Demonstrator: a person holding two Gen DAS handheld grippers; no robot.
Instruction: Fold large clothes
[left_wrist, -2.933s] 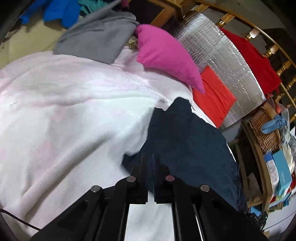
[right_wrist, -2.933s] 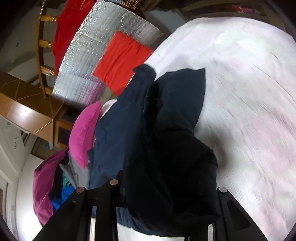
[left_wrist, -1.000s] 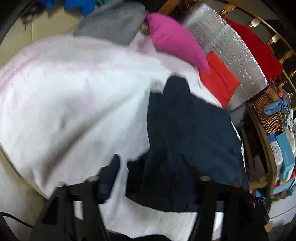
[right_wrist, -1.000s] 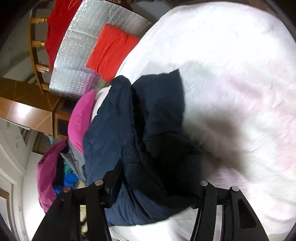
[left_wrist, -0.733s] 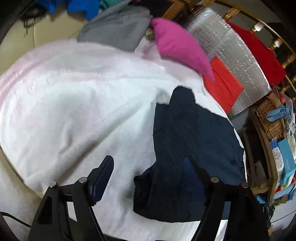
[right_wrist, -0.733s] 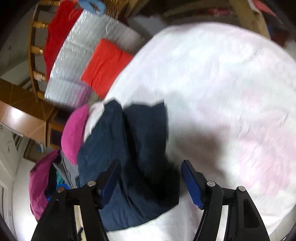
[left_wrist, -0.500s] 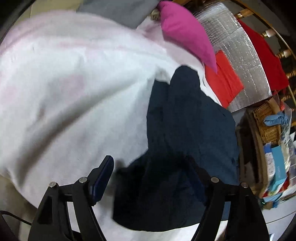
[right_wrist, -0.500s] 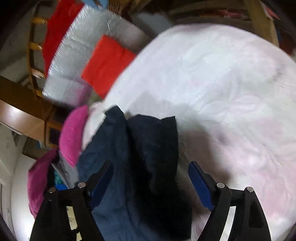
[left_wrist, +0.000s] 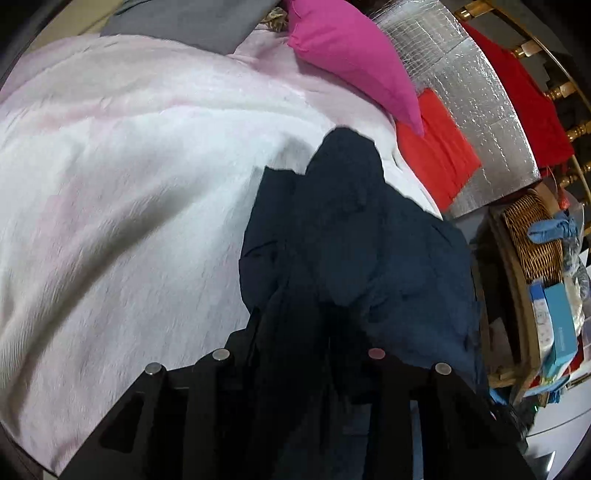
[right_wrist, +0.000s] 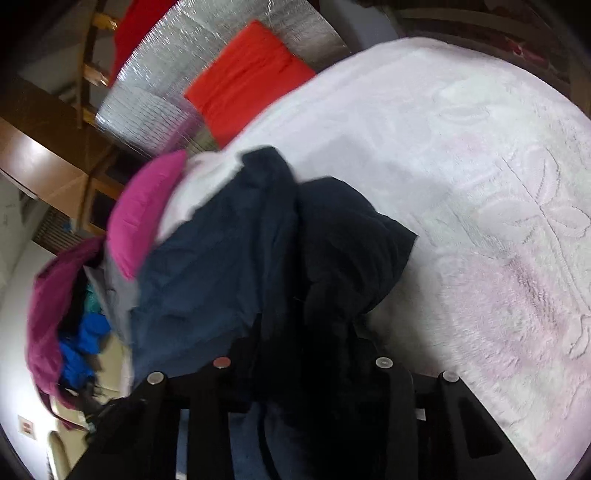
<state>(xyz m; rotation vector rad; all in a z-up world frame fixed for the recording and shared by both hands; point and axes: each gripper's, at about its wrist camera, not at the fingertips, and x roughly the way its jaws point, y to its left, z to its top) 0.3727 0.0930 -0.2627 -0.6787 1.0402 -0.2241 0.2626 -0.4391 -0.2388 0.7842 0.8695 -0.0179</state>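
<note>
A large dark navy garment (left_wrist: 351, 229) lies crumpled on the white fluffy blanket (left_wrist: 129, 203), partly folded over itself. My left gripper (left_wrist: 299, 343) is at its near edge, jaws closing, with a bunched ridge of the navy cloth between the fingers and covering their tips. In the right wrist view the same garment (right_wrist: 221, 266) spreads up and to the left over the blanket (right_wrist: 461, 166). My right gripper (right_wrist: 299, 350) is also closing, and a thick dark fold fills the gap between its fingers. The pads of both grippers are hidden by cloth.
A pink pillow (left_wrist: 354, 55) and a grey garment (left_wrist: 192, 22) lie at the far side of the bed. A red cushion (left_wrist: 436, 155) leans on a silver foil mat (left_wrist: 472, 88). A wicker basket (left_wrist: 528, 236) and boxes stand at the right. Blue and magenta clothes (right_wrist: 81, 350) are piled beyond the pillow.
Both grippers stood wide open over the garment; now their jaws have narrowed onto its near folds. The cloth has bunched up between the fingers of each.
</note>
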